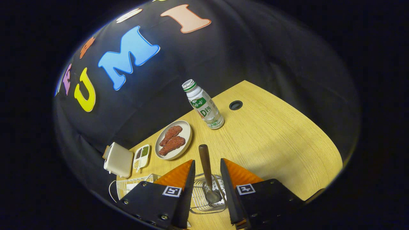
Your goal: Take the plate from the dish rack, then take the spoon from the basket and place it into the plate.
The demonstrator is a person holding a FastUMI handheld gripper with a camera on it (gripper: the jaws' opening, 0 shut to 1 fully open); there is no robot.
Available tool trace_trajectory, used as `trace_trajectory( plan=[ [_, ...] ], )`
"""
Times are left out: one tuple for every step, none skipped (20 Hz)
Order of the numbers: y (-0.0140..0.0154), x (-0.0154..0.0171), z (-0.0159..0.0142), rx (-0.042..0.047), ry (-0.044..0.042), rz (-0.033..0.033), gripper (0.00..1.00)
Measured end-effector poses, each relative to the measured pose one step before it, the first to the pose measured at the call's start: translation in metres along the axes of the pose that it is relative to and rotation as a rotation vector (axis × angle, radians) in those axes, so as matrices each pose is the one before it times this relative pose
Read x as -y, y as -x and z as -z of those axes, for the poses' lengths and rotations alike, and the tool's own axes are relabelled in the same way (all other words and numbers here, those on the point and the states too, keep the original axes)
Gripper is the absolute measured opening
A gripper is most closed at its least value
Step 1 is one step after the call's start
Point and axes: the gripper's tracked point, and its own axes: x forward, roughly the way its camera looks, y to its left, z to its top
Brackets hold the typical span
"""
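The claw (207, 166) is held wide open above the wire basket (204, 207), with the spoon (207, 174) seen in the gap between its fingers and touched by neither; the spoon's bowl rests in the basket and its dark handle leans up and forward. Just beyond the fingers, on the wooden worktop (271, 140), a plate (174, 140) carrying two reddish-brown pieces of food is seen, with an upright bottle (204, 105) beyond it. Beside the plate, a small divided dish (141, 156), a cream box (118, 159) and a white dish rack (134, 184) are set out.
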Motion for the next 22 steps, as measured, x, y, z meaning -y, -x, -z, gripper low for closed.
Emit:
trace_trajectory(
  plan=[
    [-0.00352,0.00166,0.00225,-0.01308,-0.00413,0.00555,0.48],
    [-0.00742,0.00130,0.00270,-0.01342,-0.00418,0.00390,0.39],
    [-0.00572,-0.00095,0.00160,-0.00914,-0.00542,-0.00593,0.37],
    [0.00098,-0.00343,0.00112,-0.00295,0.00024,-0.00386,0.28],
    [-0.00162,-0.00087,-0.00090,0.00220,0.02135,0.00881,0.18],
    [-0.00185,0.00081,0.00104,-0.00079,0.03508,0.00725,0.14],
    [0.00172,0.00288,-0.00023,0.00724,0.03000,0.02578,0.14],
    [-0.00038,-0.00240,-0.00103,0.00273,0.00892,-0.00665,0.05],
    [0.00282,-0.00469,0.00064,-0.00394,0.00997,-0.00955,0.05],
    [0.00152,-0.00026,0.00011,0.00257,0.01133,-0.00332,0.04],
    [0.00262,-0.00126,-0.00138,0.00311,0.00516,-0.00249,0.04],
    [0.00237,-0.00086,-0.00266,0.00494,0.00231,-0.00179,0.04],
    [0.00303,-0.00039,-0.00332,0.00777,0.00346,-0.00214,0.04],
    [0.00343,-0.00048,-0.00379,0.00563,0.00319,-0.00347,0.05],
    [0.00495,-0.00188,-0.00473,0.00758,0.00461,-0.00508,0.04],
    [0.00487,-0.00029,-0.00539,0.01335,0.00579,-0.00349,0.04],
    [0.00621,-0.00039,-0.00647,0.01348,0.01071,-0.00085,0.05],
    [0.00606,-0.00131,-0.00632,0.01441,0.01385,-0.00320,0.05],
    [0.00653,-0.00170,-0.00724,0.01536,0.01526,-0.00381,0.05],
    [0.00572,-0.00303,-0.00559,0.01701,0.01675,-0.00824,0.05],
    [0.00770,-0.00323,-0.00864,0.01789,0.01550,-0.00856,0.05],
    [0.00955,-0.00402,-0.00553,0.01498,0.01346,-0.00886,0.04]
  ],
)
